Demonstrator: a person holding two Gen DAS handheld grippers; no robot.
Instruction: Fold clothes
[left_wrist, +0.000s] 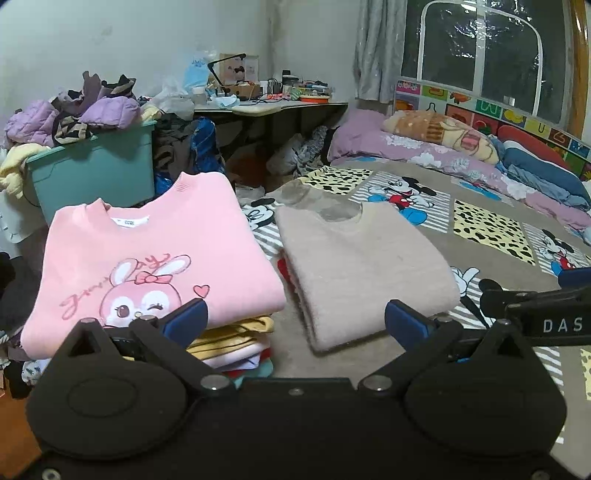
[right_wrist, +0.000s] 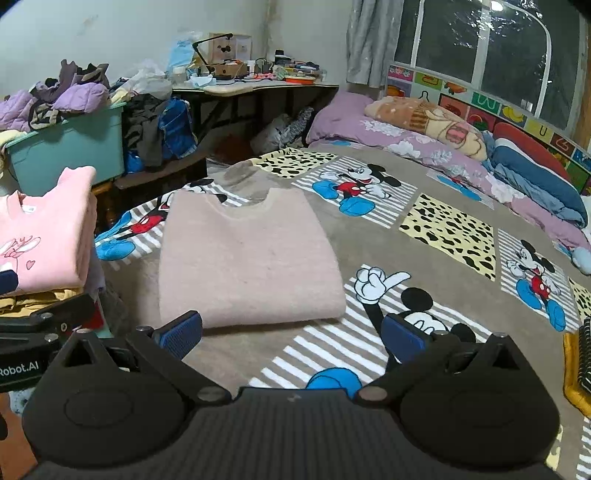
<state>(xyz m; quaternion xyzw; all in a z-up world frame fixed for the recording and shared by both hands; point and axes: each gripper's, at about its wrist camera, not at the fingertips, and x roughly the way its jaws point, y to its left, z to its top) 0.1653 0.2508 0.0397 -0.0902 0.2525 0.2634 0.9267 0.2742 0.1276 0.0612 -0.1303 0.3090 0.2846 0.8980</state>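
A folded beige fuzzy sweater (left_wrist: 354, 266) (right_wrist: 243, 258) lies flat on the cartoon-mouse bedspread (right_wrist: 443, 229), neckline away from me. To its left a folded pink sweatshirt with a rabbit print (left_wrist: 147, 258) (right_wrist: 44, 236) tops a stack of folded clothes (left_wrist: 236, 343). My left gripper (left_wrist: 295, 321) is open, its blue pads just short of the near edges of the stack and the beige sweater, holding nothing. My right gripper (right_wrist: 291, 332) is open too, hovering over the bedspread at the beige sweater's near edge. The right gripper's body shows at the right edge of the left wrist view.
A teal bin (left_wrist: 96, 170) heaped with unfolded clothes (left_wrist: 74, 114) stands beyond the stack. A cluttered desk (left_wrist: 273, 103) sits against the far wall. Pillows and rolled blankets (left_wrist: 480, 155) line the bed's far right side under a window. More clothes lie on the floor at left.
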